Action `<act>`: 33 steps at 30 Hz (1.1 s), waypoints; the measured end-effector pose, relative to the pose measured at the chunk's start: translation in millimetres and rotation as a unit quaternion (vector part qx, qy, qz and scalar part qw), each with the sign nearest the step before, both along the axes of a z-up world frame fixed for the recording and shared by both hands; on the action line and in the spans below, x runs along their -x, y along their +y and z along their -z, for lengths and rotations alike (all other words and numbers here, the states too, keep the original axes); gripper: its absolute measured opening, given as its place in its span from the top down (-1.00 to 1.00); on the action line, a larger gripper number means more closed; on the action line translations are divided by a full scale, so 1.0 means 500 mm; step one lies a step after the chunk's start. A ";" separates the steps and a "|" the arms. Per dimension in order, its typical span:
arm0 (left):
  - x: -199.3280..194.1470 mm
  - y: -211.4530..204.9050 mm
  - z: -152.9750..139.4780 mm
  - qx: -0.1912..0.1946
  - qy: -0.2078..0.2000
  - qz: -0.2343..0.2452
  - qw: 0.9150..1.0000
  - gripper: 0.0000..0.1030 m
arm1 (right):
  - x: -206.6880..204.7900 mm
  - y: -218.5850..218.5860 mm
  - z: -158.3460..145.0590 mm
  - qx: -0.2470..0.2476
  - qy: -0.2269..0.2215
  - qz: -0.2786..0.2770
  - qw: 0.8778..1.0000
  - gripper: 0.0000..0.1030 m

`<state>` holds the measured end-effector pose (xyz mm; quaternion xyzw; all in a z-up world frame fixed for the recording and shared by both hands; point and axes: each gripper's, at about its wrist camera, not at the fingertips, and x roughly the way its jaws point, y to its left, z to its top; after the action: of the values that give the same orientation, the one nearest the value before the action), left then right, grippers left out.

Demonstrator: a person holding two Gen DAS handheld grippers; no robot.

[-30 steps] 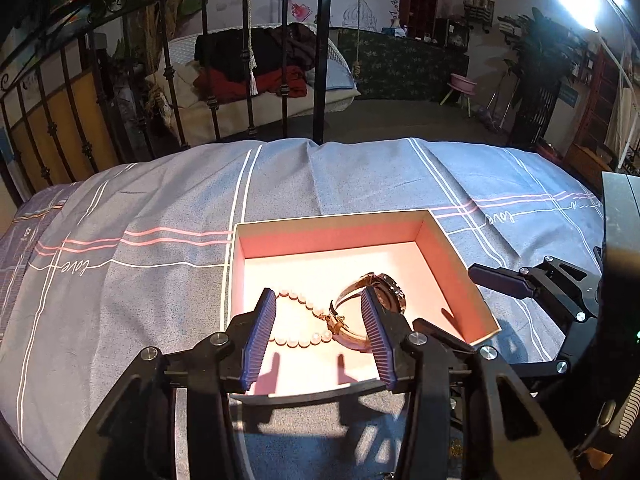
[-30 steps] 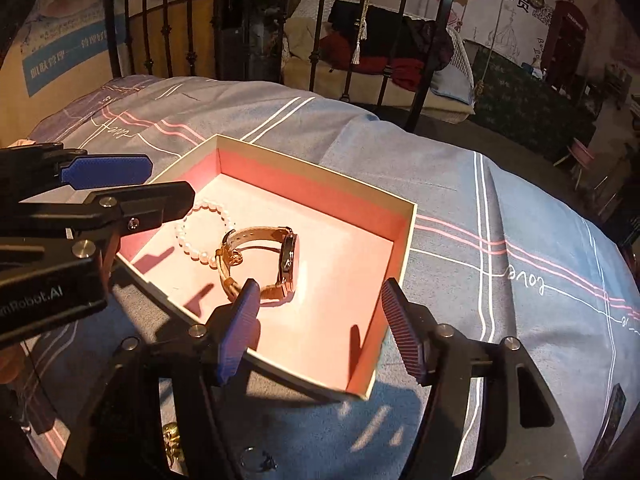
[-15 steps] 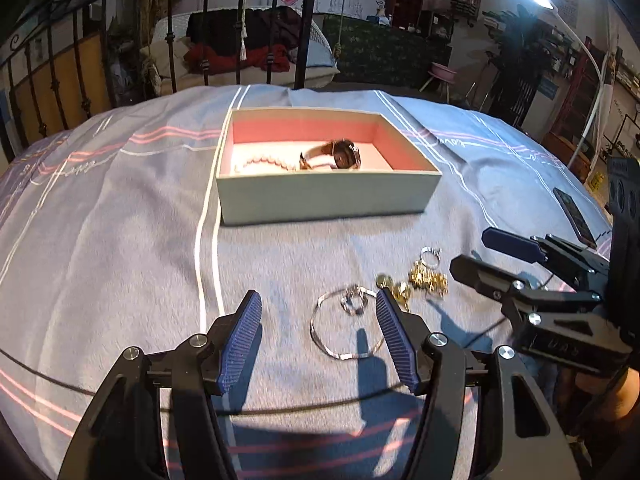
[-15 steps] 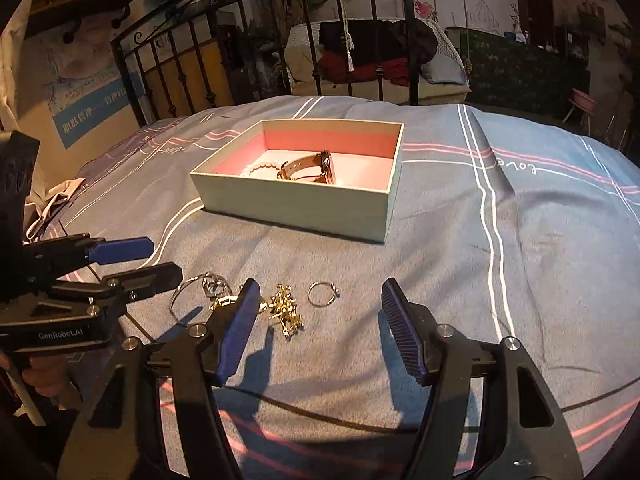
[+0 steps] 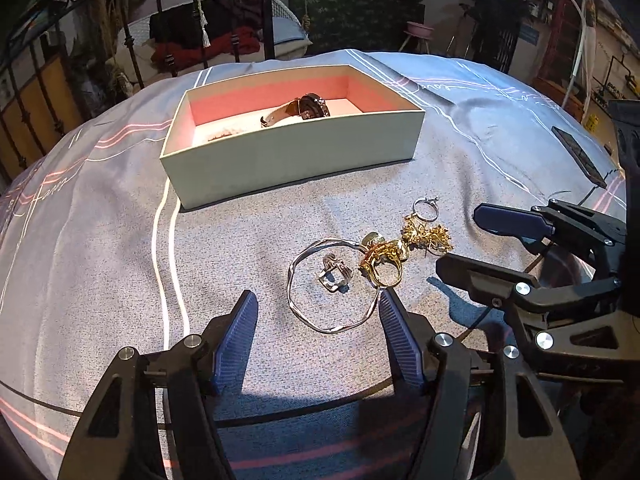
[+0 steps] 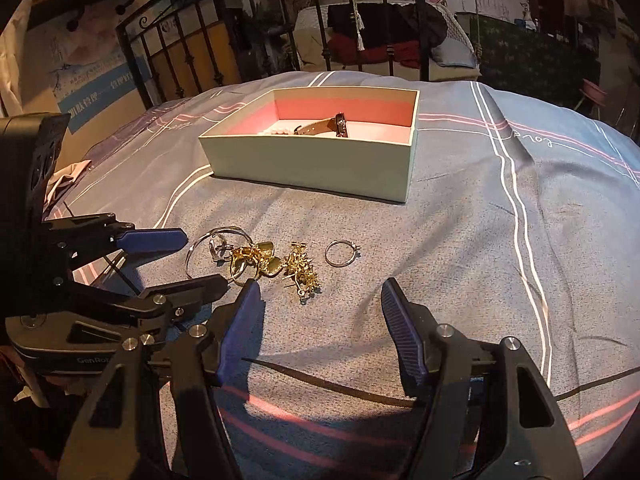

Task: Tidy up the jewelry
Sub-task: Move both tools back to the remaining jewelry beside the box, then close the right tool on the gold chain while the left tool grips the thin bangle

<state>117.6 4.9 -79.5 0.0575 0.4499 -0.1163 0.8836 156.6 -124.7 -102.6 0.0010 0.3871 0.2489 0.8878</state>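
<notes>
Gold rings and a thin silver bangle lie loose on the bed before the box; light, slippery pieces, best pinched across the band. Left hand-held gripper, jaws just widened, and right hand-held gripper gape empty.

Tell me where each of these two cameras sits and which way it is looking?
Left wrist view: on the left gripper, looking forward and down along its open jaws at a silver bangle on the bedspread; the right gripper shows at right.
Right wrist view: on the right gripper, also open, looking down at gold jewelry and a thin ring; the left gripper shows at left.
Both share the jewelry pile and the box holding a watch.
</notes>
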 end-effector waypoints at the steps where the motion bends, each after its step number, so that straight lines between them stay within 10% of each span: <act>1: 0.002 0.002 0.000 0.004 0.001 0.002 1.000 -0.21 | 0.000 -0.003 0.001 -0.002 0.001 0.001 1.000 -0.23; 10: -0.020 -0.008 0.012 0.004 -0.001 0.009 1.000 -0.26 | -0.004 -0.003 0.005 -0.001 0.003 -0.003 1.000 -0.23; 15: -0.021 -0.001 0.007 0.012 -0.006 0.011 1.000 0.06 | -0.005 0.006 0.006 0.010 0.001 -0.015 1.000 -0.18; 26: -0.017 0.022 -0.018 0.051 -0.007 -0.008 0.999 0.06 | -0.013 0.040 0.009 0.033 0.002 -0.054 0.998 0.59; 33: -0.008 0.023 -0.043 0.059 -0.022 -0.006 0.998 0.06 | -0.004 0.039 0.005 0.035 -0.007 -0.052 0.998 0.59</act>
<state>121.5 16.2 -57.9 0.0047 0.4233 -0.1364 0.8956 158.6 -105.0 -104.9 -0.0517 0.3884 0.2808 0.8761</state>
